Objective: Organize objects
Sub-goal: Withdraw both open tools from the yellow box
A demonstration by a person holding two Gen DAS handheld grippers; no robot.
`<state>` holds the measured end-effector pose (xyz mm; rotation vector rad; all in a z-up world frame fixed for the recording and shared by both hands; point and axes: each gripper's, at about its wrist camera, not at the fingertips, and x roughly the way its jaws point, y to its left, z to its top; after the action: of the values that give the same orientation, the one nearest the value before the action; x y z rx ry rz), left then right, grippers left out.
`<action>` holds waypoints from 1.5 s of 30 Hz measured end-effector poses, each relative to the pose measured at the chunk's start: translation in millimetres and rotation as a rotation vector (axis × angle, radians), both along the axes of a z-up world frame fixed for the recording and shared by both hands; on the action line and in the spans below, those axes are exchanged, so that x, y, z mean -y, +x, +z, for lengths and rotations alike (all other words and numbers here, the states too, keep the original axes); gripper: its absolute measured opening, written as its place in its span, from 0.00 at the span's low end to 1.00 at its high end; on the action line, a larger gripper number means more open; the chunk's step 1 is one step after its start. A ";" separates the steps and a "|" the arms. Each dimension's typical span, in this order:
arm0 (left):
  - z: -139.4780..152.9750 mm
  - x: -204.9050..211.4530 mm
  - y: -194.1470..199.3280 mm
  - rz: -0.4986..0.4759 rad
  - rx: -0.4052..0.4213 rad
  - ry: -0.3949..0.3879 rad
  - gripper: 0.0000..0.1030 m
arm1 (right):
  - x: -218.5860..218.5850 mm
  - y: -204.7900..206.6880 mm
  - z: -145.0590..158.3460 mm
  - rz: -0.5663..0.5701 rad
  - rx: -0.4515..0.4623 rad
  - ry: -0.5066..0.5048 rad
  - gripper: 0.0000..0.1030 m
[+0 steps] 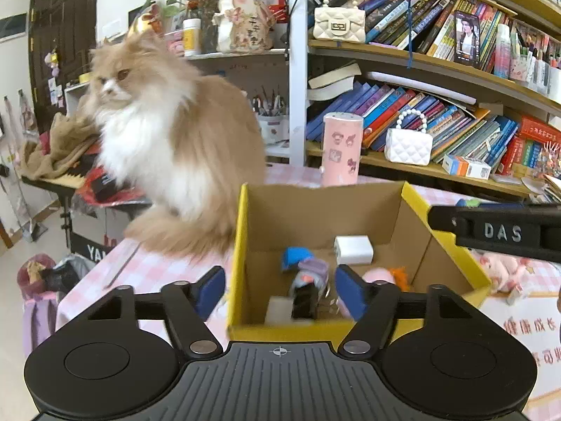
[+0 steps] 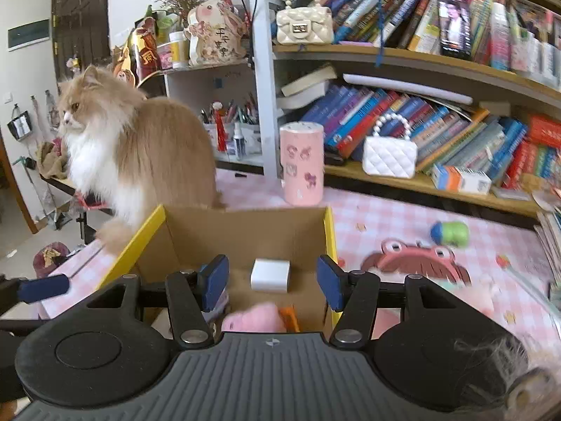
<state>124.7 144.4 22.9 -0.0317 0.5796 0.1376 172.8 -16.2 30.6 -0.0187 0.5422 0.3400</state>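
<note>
A yellow cardboard box (image 1: pixel 415 207) (image 2: pixel 331 231) stands open on the pink checked table. Inside lie a white charger block (image 1: pixel 353 249) (image 2: pixel 270 275), a small doll with a blue hat (image 1: pixel 305 270) and a pink plush with orange hair (image 1: pixel 382 275) (image 2: pixel 256 317). My left gripper (image 1: pixel 280 291) hangs open over the box's near left corner; the doll lies below, untouched by the pads. My right gripper (image 2: pixel 272 284) is open above the box with nothing between its fingers. Its black finger (image 1: pixel 491 231) crosses the left wrist view at right.
A fluffy orange and white cat (image 1: pixel 168 133) (image 2: pixel 133 154) sits at the table's left edge beside the box. A pink cylinder (image 2: pixel 301 163) stands behind the box. A pink crab comb (image 2: pixel 417 263), a green and blue capsule (image 2: pixel 450 233) and a pig plush (image 1: pixel 505 270) lie to the right. Bookshelves fill the back.
</note>
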 end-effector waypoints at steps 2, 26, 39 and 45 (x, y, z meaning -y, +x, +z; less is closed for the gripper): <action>-2.7 -3.4 -12.9 0.001 -0.013 -0.008 0.76 | -1.7 -15.7 -5.6 -0.015 -0.008 -0.018 0.60; -35.7 5.8 -101.3 -0.092 -0.156 -0.021 0.89 | 5.1 -156.4 -53.5 -0.196 -0.132 -0.115 0.76; -41.2 53.1 -102.6 -0.257 -0.177 -0.009 0.90 | 51.0 -183.7 -58.1 -0.374 -0.163 -0.129 0.80; -42.2 76.4 -97.0 -0.327 -0.184 -0.002 0.90 | 72.8 -188.9 -58.8 -0.452 -0.174 -0.129 0.80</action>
<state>27.7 68.0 -19.3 0.0748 0.7606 -0.1802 -16.0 -89.0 -28.3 0.0088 0.7212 -0.1364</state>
